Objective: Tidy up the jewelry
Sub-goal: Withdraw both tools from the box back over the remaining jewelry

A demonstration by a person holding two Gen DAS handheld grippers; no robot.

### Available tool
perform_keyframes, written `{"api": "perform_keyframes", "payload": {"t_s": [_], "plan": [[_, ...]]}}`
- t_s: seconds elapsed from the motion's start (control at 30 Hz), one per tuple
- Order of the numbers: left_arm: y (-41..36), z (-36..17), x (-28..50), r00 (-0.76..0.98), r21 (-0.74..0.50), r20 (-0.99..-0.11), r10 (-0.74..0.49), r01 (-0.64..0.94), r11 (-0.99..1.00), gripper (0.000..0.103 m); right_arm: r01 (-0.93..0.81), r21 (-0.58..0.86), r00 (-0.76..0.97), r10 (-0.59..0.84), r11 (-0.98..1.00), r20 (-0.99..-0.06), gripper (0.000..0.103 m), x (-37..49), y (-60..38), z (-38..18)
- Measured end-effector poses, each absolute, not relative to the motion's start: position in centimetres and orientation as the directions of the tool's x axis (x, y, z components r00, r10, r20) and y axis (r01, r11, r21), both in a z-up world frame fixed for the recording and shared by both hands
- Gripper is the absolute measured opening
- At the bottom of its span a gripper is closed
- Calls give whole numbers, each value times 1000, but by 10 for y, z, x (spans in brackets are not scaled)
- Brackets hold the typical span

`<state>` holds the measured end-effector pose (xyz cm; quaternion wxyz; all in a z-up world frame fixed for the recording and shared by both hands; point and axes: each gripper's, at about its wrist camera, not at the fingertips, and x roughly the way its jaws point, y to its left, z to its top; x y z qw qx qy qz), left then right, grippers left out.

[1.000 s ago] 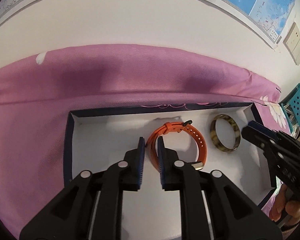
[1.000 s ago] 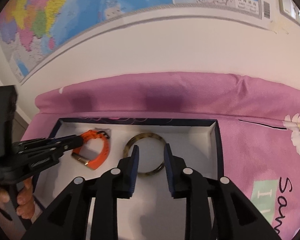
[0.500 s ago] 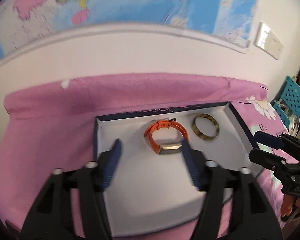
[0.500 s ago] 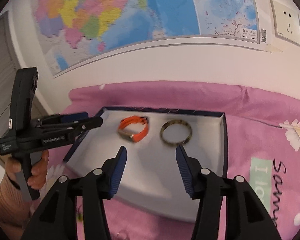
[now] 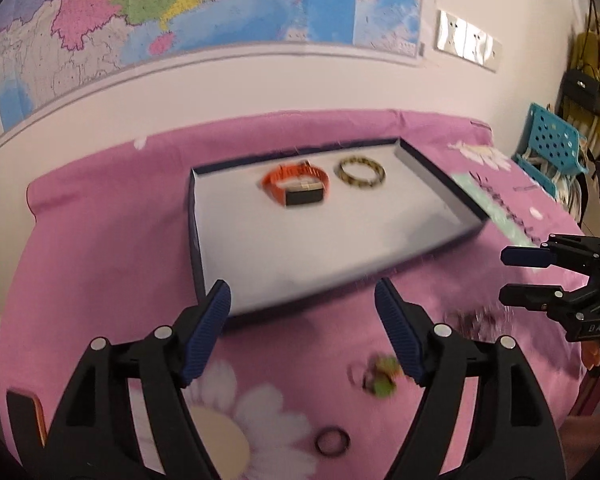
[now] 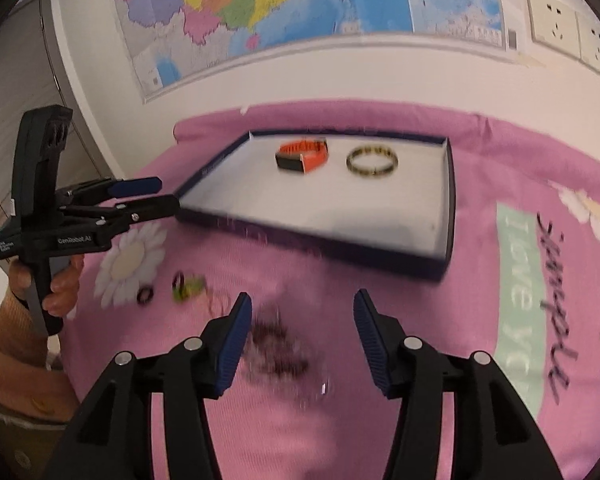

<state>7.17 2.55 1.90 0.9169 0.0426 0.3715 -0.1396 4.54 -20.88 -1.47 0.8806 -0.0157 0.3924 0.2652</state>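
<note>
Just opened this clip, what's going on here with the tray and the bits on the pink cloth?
A person holds two grippers over a pink flowered cloth, sorting jewelry into a shallow navy-edged white tray. An orange-strapped watch and a mottled brown bangle lie side by side in it. The left gripper and right gripper have just been opening, both empty. A blurred dark beaded piece, dark ring and green piece remain on the cloth.

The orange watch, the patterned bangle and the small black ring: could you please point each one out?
orange watch [image 5: 305,196]: left wrist view, on its dark face.
patterned bangle [image 6: 372,171]: right wrist view, on its near rim.
small black ring [image 5: 332,443]: left wrist view, on its band.
</note>
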Motion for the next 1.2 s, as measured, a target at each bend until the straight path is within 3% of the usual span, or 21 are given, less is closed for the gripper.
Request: {"api": "perform_keyframes", "payload": {"t_s": [0.17,0.33,0.63,0.8,1.2], "plan": [[22,7,55,665,-44,-706,-245,304,952,74,-470,189,533,448,862,-718,49,38,-212,-28],[23,-2,44,653,-69,-714,-252,293,954,74,-476,198,520,456,857,-722,37,38,-211,-32],[22,-8,32,640,-79,-723,-260,298,951,74,-505,190,492,461,842,-739,27,38,-204,-39],[18,-13,27,631,-78,-729,-268,311,947,74,-509,194,494,469,839,-732,11,35,-206,-37],[12,-17,18,623,-64,-733,-273,335,940,70,-504,248,519,520,827,-679,8,23,-212,-21]]}}
